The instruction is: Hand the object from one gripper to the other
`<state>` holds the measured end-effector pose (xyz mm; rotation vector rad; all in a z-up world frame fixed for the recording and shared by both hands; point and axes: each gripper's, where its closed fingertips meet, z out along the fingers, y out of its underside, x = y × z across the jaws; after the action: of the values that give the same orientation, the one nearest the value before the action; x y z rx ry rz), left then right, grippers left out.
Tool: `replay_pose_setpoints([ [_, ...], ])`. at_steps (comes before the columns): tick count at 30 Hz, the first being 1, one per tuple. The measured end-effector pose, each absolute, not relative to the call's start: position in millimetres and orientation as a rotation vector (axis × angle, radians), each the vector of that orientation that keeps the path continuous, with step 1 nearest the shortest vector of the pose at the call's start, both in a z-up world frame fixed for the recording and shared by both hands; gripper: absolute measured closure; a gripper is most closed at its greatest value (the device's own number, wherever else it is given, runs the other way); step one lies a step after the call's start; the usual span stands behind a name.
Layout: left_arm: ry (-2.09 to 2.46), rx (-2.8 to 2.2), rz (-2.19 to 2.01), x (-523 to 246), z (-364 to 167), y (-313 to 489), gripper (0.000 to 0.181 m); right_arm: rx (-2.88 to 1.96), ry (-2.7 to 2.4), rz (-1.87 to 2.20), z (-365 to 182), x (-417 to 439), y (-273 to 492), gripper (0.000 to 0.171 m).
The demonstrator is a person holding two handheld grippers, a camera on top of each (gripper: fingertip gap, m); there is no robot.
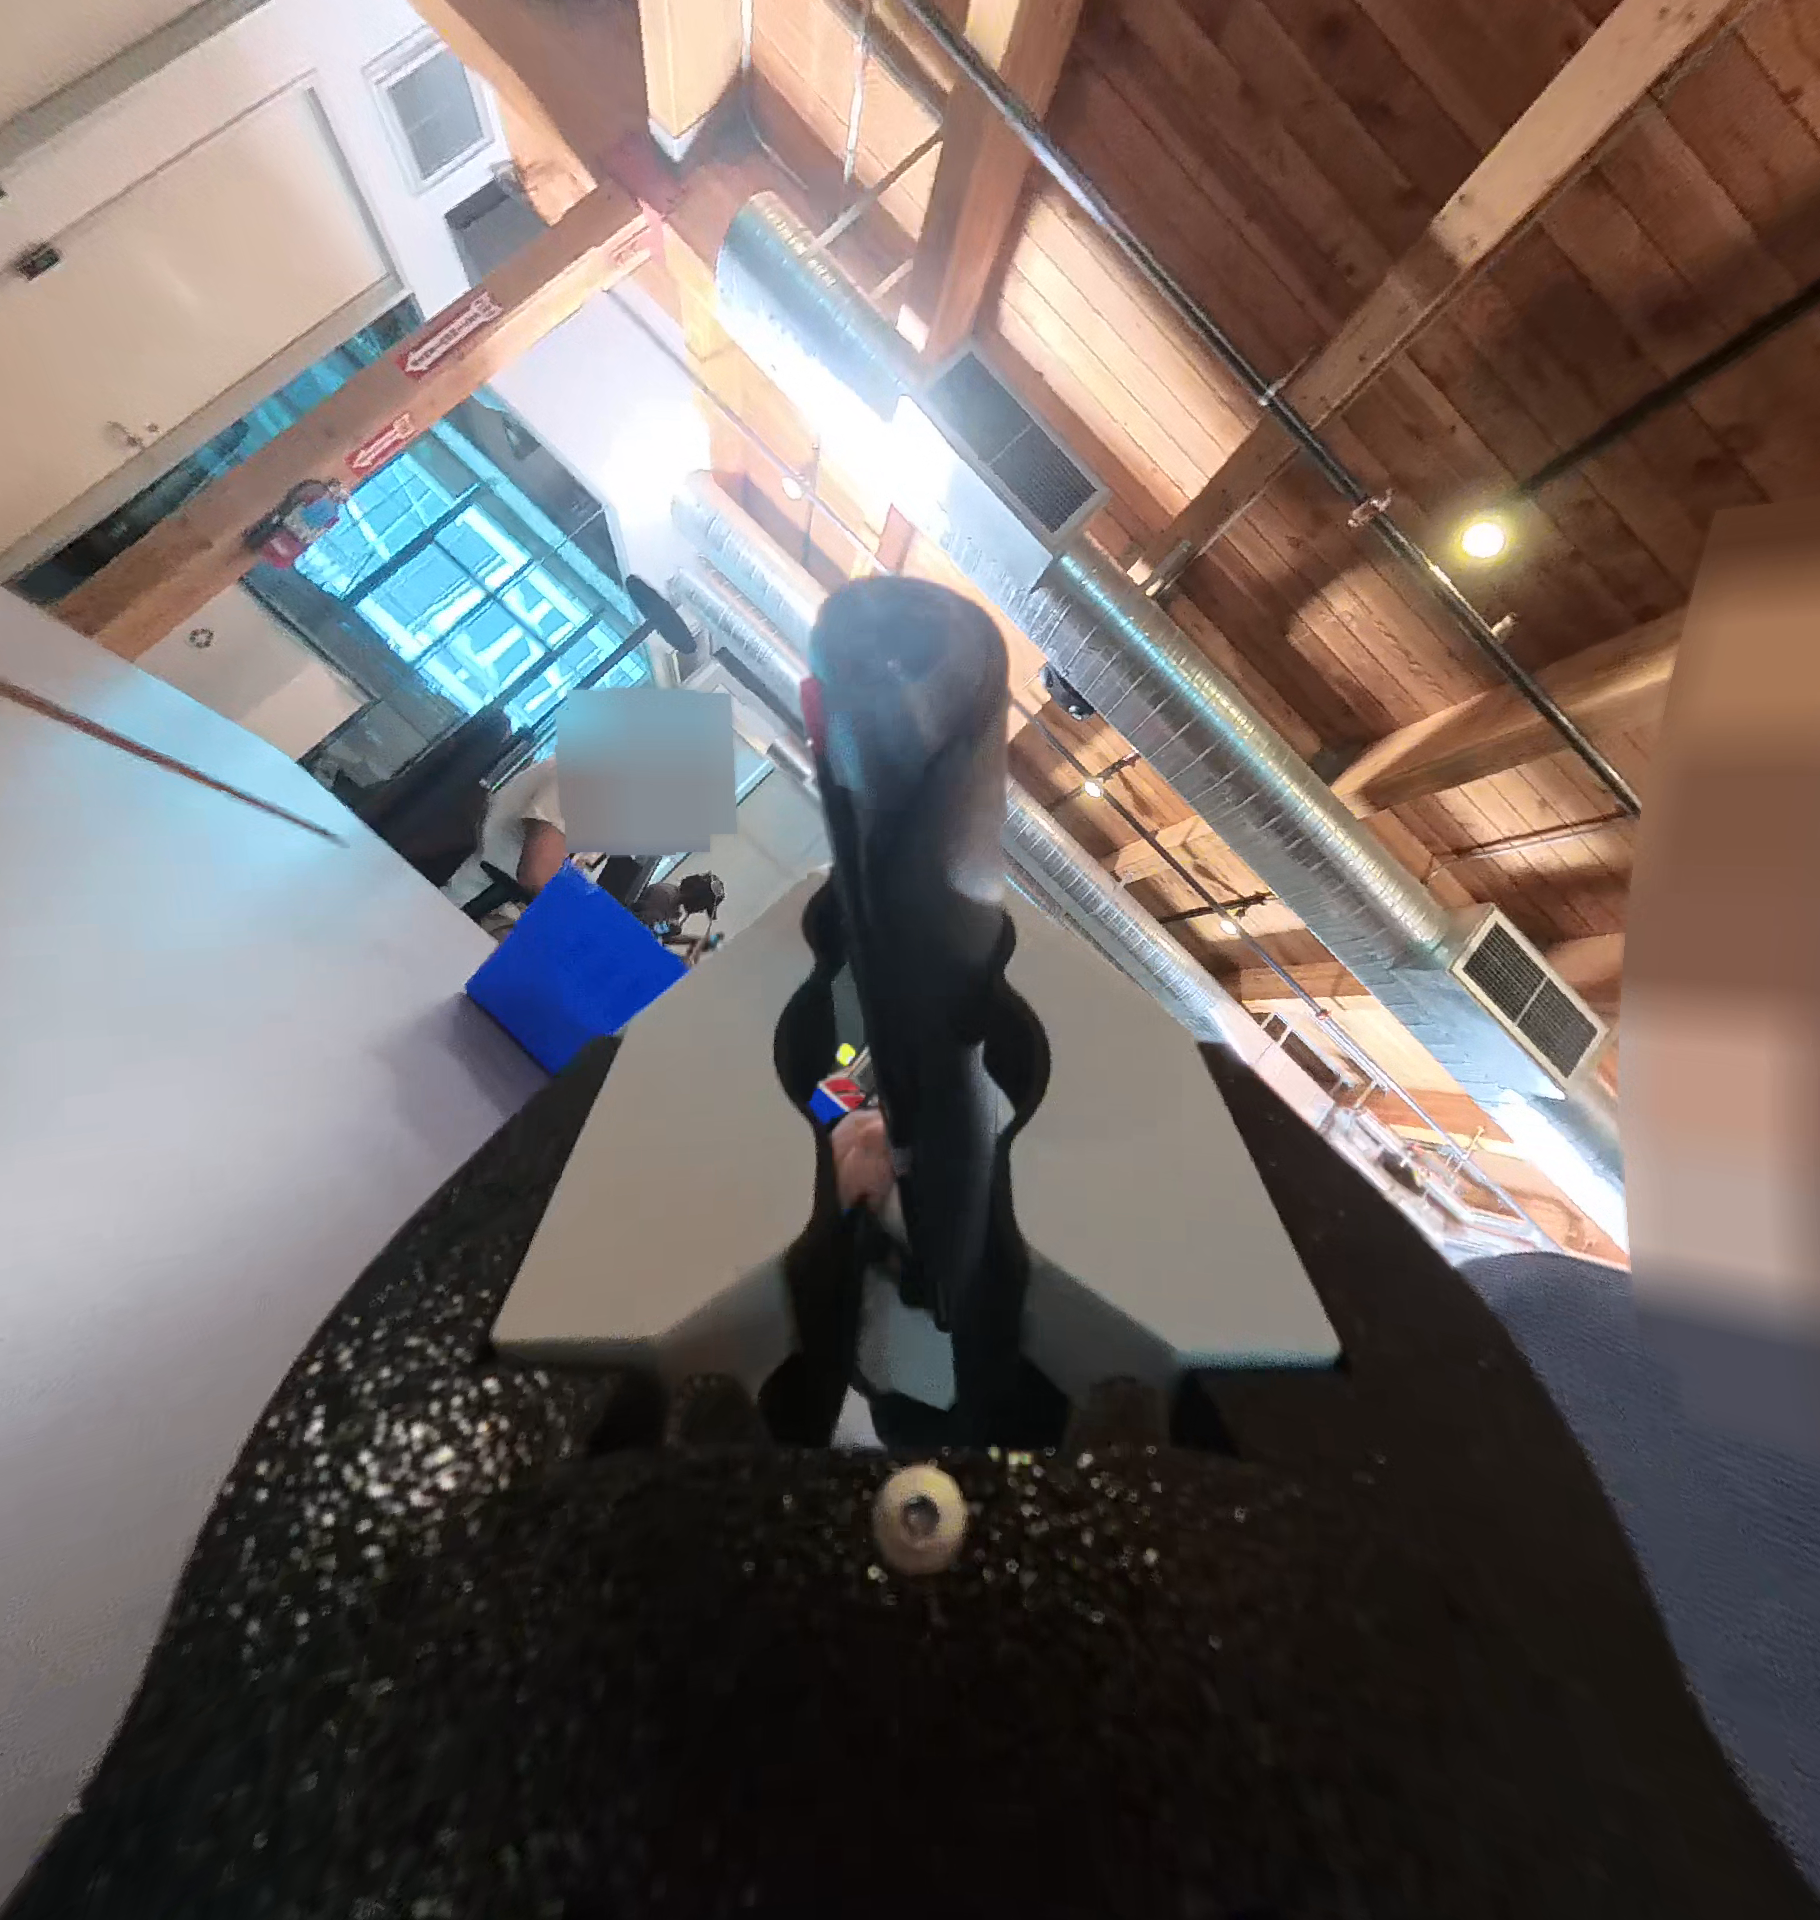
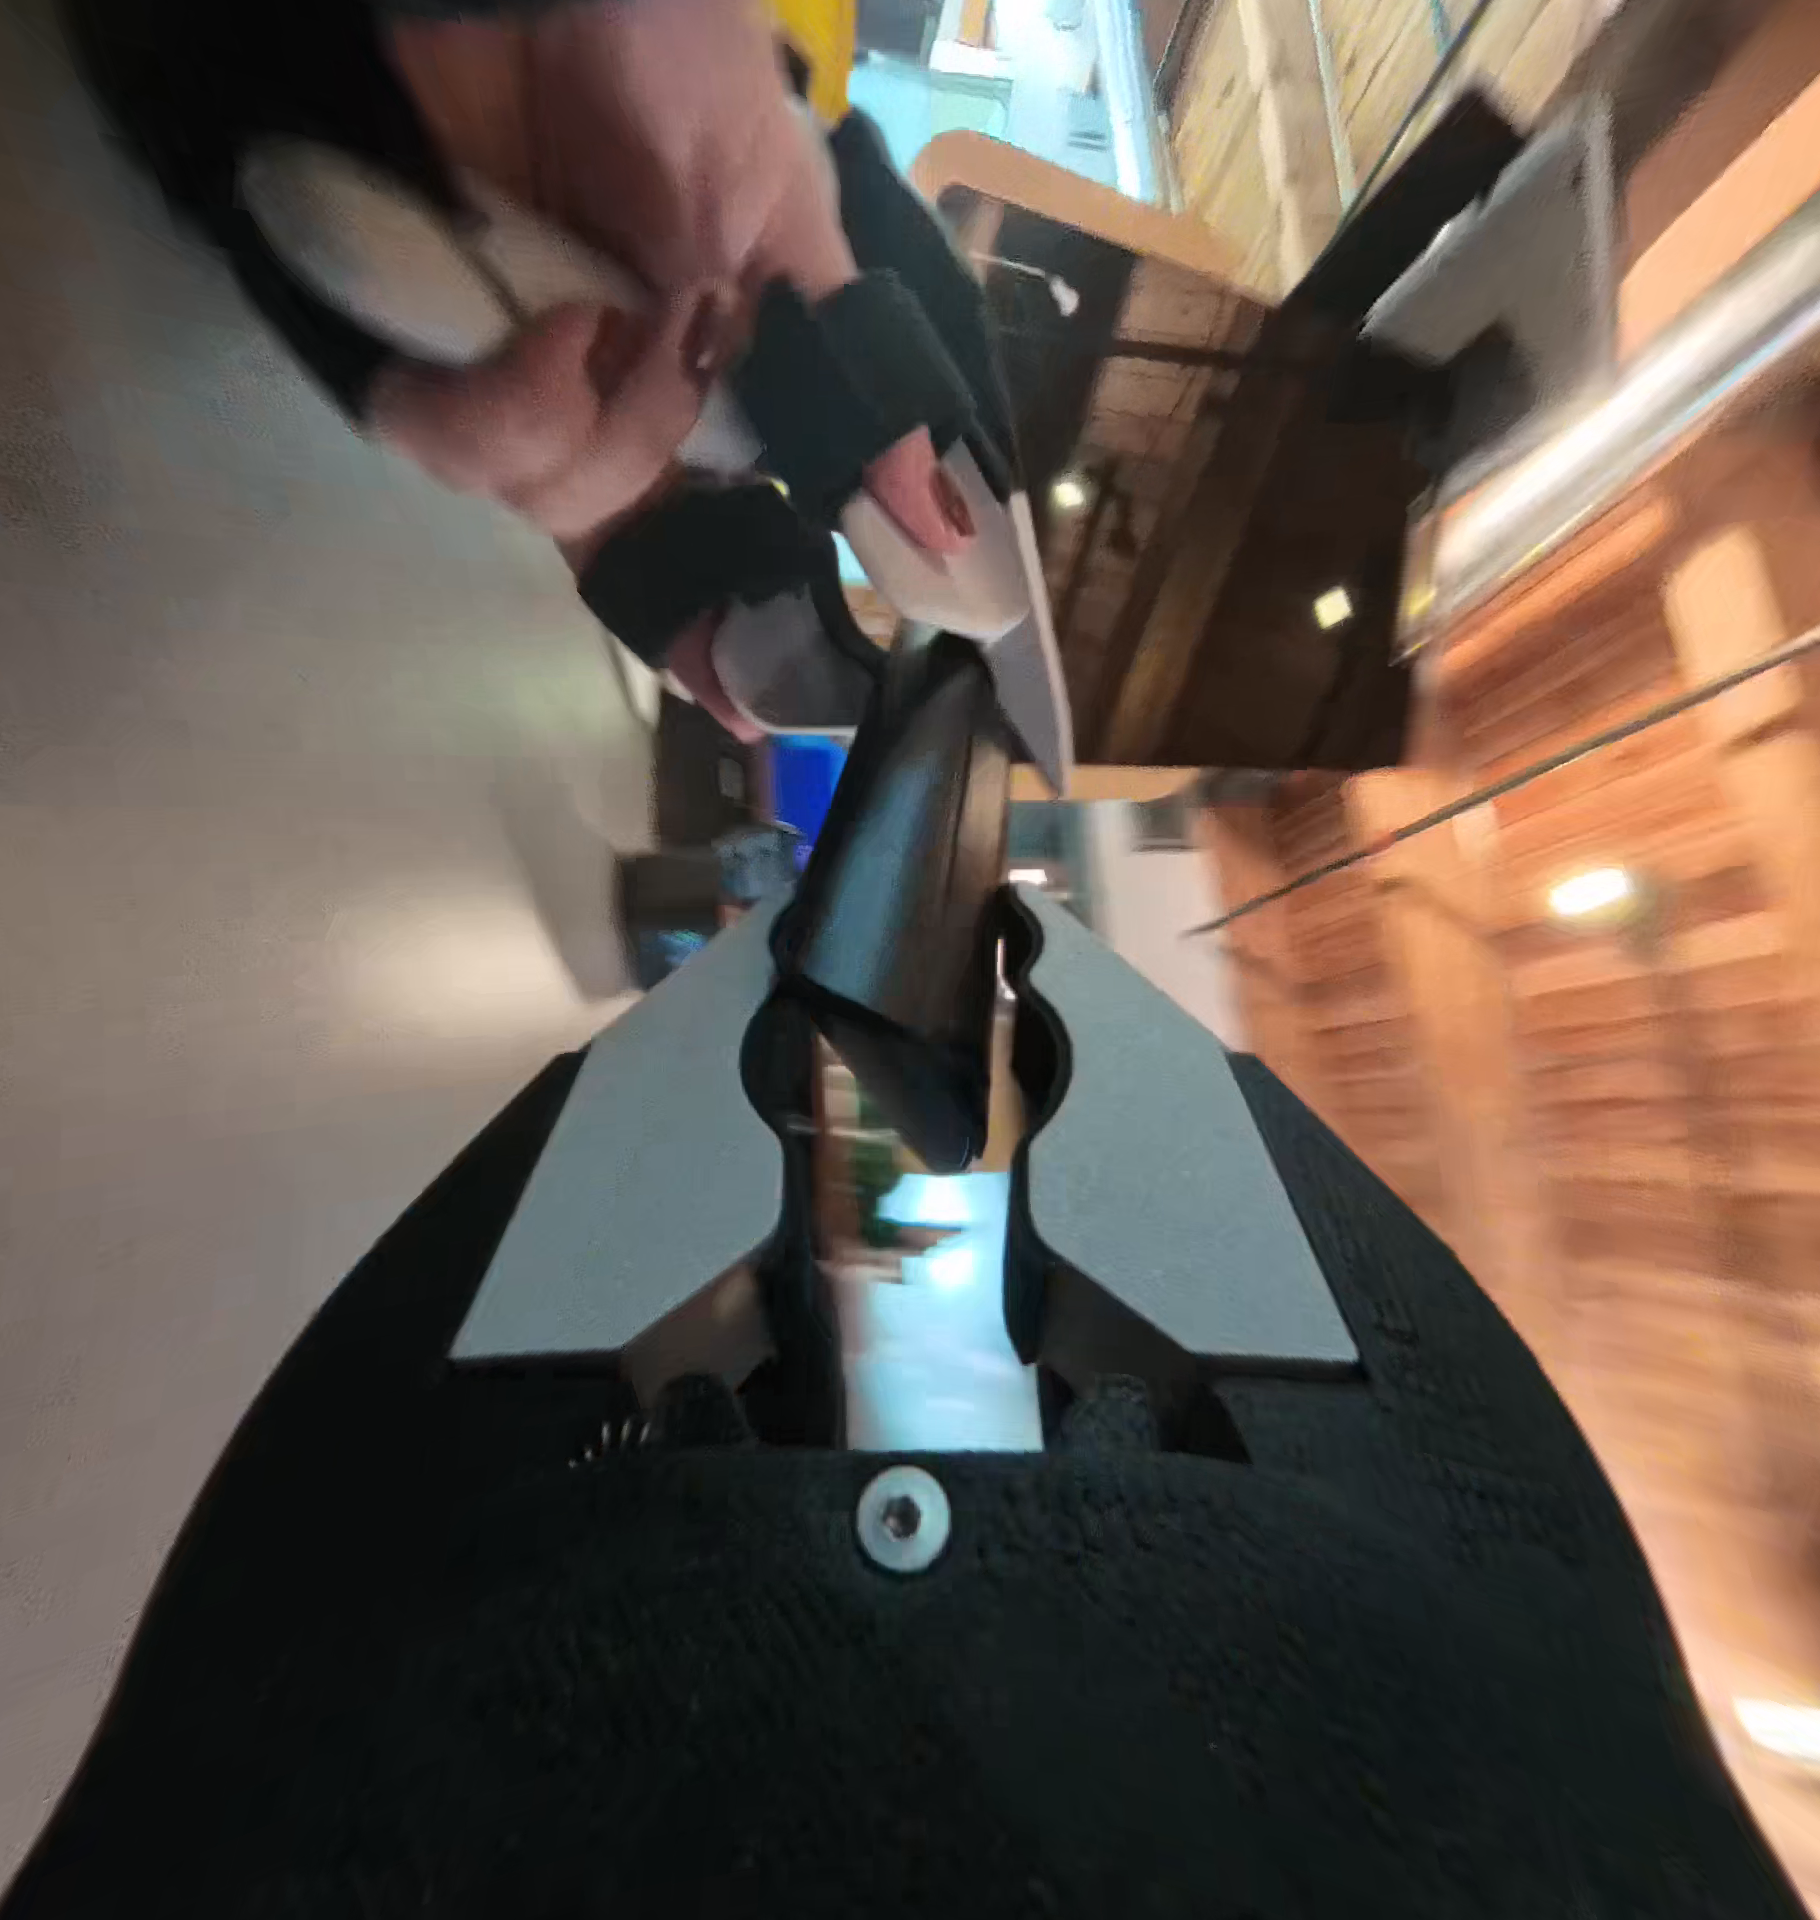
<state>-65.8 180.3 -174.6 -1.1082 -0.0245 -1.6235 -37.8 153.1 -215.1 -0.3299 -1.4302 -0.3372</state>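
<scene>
A long black object [image 1: 906, 748] with a rounded grey end and a small red mark runs between the fingers of my left gripper [image 1: 911, 914], which is shut on it and points up towards the ceiling. In the right wrist view the same black object [image 2: 885, 894] lies between the fingers of my right gripper [image 2: 901, 914], whose jaws are closed around its near end, with only a thin sliver of light on the right side. Farther off in that view, the left gripper [image 2: 885, 634] holds the object's other part, with a strapped hand [image 2: 625, 260] on it.
A pale surface [image 1: 106, 1039] fills the left of the left wrist view, with a blue box [image 1: 573, 966] at its edge. A seated person [image 1: 511, 831] is behind it. Wooden ceiling beams and metal ducts [image 1: 1197, 707] are overhead. A dark sleeve [image 1: 1664, 1507] is at lower right.
</scene>
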Motion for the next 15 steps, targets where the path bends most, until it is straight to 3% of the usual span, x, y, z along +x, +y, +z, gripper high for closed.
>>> replay_pose_setpoints([
  [4,0.022,-0.988,-1.595,-72,-158,170,0.161,-0.782,-1.412,0.372,-214,-36,152,0.103],
  [6,0.048,-0.956,-1.528,-75,-154,167,0.162,-1.001,-1.339,0.795,-208,-35,151,0.095],
  [10,0.107,-0.925,-1.449,-73,-150,162,0.162,-1.342,-1.094,1.599,-200,-32,152,0.094],
  [14,0.159,-0.932,-1.419,-65,-149,158,0.162,-1.496,-1.073,1.852,-212,-39,141,0.095],
  [15,0.171,-0.942,-1.414,-63,-150,158,0.161,-1.483,-1.092,1.889,-211,-40,134,0.103],
])
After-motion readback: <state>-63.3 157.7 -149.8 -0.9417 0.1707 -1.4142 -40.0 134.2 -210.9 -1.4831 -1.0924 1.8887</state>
